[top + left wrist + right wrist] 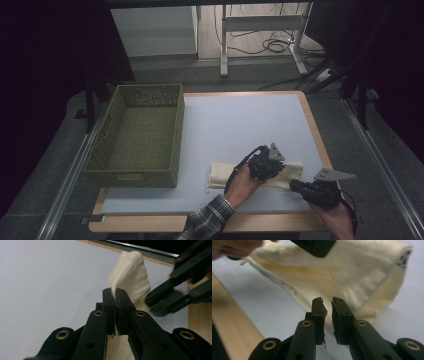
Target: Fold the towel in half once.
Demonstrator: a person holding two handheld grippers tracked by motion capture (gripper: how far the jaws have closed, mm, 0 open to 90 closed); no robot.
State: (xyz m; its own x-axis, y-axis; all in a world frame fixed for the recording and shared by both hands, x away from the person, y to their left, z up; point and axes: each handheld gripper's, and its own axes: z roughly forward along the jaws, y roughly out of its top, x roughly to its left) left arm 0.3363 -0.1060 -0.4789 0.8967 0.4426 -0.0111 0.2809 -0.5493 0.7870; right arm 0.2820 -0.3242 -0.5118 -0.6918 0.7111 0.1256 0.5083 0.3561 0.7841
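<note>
A cream cloth bag [220, 175] lies on the white table top [240, 125] near the front edge. My left gripper [277, 167] is over its right half, shut on a raised fold of the cloth [130, 272]; its pads [110, 296] pinch the fabric tight. From the right my right gripper [295, 185] reaches the bag's near corner. In the right gripper view its jaws [327, 302] stand a narrow gap apart in front of the lifted cloth [352, 272], with nothing pinched between them. The right gripper [152, 306] also appears beside the fold in the left gripper view.
A green woven basket [177, 140] stands at the table's left side with nothing showing inside it. The wooden table edge [200, 220] runs close below the bag. A hand [237, 247] holds the left gripper above the cloth.
</note>
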